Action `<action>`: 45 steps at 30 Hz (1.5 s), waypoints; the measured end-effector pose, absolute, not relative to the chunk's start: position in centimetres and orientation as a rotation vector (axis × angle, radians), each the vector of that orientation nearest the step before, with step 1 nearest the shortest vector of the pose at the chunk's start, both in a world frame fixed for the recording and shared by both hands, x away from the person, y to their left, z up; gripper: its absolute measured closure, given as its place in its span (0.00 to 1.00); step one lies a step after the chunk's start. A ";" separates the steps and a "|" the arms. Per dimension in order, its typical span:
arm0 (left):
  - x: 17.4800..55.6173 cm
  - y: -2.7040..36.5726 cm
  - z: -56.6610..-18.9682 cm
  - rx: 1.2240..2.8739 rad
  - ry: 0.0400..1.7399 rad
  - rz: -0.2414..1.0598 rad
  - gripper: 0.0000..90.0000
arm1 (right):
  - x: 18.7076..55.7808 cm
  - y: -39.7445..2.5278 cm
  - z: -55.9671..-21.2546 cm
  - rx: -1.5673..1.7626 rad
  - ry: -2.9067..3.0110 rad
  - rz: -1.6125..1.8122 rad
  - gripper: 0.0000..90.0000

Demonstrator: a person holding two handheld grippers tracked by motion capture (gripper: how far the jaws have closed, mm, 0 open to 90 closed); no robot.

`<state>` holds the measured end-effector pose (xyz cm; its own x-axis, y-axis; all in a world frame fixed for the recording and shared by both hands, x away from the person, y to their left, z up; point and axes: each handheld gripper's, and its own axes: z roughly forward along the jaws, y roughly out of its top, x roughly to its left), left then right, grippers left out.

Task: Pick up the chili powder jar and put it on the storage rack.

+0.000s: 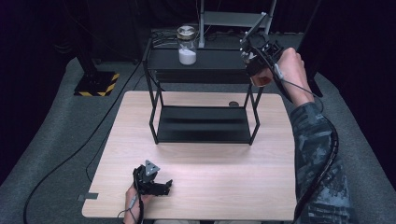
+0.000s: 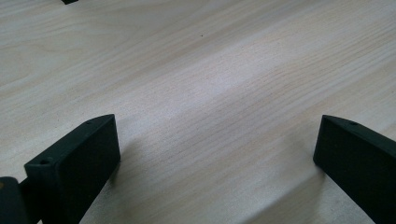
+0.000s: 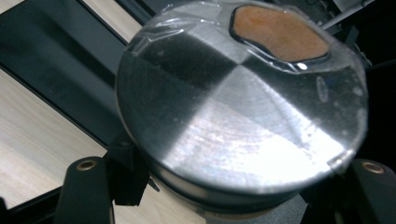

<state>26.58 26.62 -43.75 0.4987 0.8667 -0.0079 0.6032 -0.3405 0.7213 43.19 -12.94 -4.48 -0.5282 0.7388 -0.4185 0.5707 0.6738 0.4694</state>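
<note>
Right arm stretched far up the right side of the high view, camo sleeve (image 1: 317, 154) running from the lower right, wrist bent inward, hand (image 1: 289, 70) gripping the right gripper (image 1: 256, 58) at the upper right, level with the top shelf of the black rack (image 1: 201, 60). Jaws clamped on a round brushed-metal lid (image 3: 243, 102), seen close up in the right gripper view, shiny face toward the camera, an orange-brown reflection near its upper edge. Glass jar (image 1: 187, 45) with white powder in the bottom parked on the rack's top shelf, upper middle of the frame, well left of that gripper; silvery rim at its top. Left hand (image 1: 135, 198) low at the bottom left, resting the left gripper (image 1: 161, 185) on the pale wood table (image 1: 224, 182), jaws spread wide with bare tabletop between them.
</note>
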 end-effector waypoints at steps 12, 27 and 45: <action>26.6 26.6 -43.7 2.070 1.201 0.502 0.00 | 42.8 -13.1 -4.0 1.002 2.246 0.403 0.34; 26.6 26.6 -43.7 2.071 1.200 0.502 0.00 | 42.6 -14.5 -4.5 1.052 2.146 0.539 0.34; 26.6 26.6 -43.7 2.070 1.201 0.502 0.00 | 43.5 -15.7 -5.8 1.116 2.057 0.704 0.34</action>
<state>26.58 26.63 -43.75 0.4993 0.8664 -0.0081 0.6030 -0.3407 0.7213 43.46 -15.70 -5.84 -0.3977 0.8641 -0.3086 0.4938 0.4850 0.7217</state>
